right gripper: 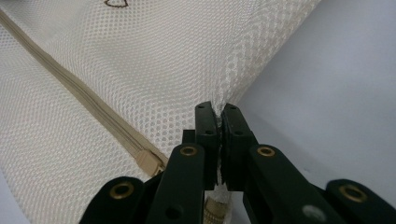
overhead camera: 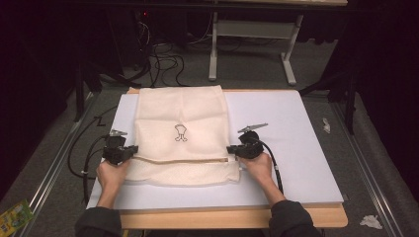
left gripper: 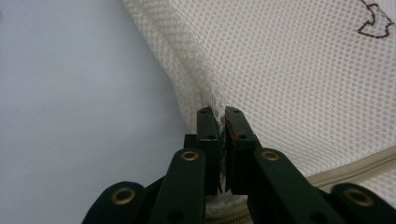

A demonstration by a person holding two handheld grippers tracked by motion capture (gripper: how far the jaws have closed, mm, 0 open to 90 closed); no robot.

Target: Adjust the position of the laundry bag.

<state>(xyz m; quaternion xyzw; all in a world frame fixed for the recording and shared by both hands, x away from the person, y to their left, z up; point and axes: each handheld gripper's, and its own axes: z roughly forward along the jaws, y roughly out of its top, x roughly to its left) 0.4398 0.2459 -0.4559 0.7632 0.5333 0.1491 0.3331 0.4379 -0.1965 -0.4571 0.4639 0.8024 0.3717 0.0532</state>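
A cream mesh bag (overhead camera: 180, 133) with a beige zipper (overhead camera: 183, 160) and a small dark emblem (overhead camera: 181, 134) lies flat on the white board (overhead camera: 291, 148). My left gripper (overhead camera: 129, 152) pinches the bag's left edge just above the zipper line. In the left gripper view the jaws are shut on a fold of mesh (left gripper: 261, 65), the left gripper (left gripper: 223, 116) tips gripping it. My right gripper (overhead camera: 232, 150) pinches the right edge near the zipper's end. In the right gripper view the right gripper (right gripper: 218, 112) clamps the mesh edge (right gripper: 163, 79), with the zipper (right gripper: 93, 116) running to its left.
The white board rests on a wooden table (overhead camera: 232, 217). Cables (overhead camera: 163, 61) and a white frame leg (overhead camera: 213, 49) stand on the floor beyond. Scraps of paper (overhead camera: 371, 221) lie on the floor at right, a green packet (overhead camera: 15, 215) at bottom left.
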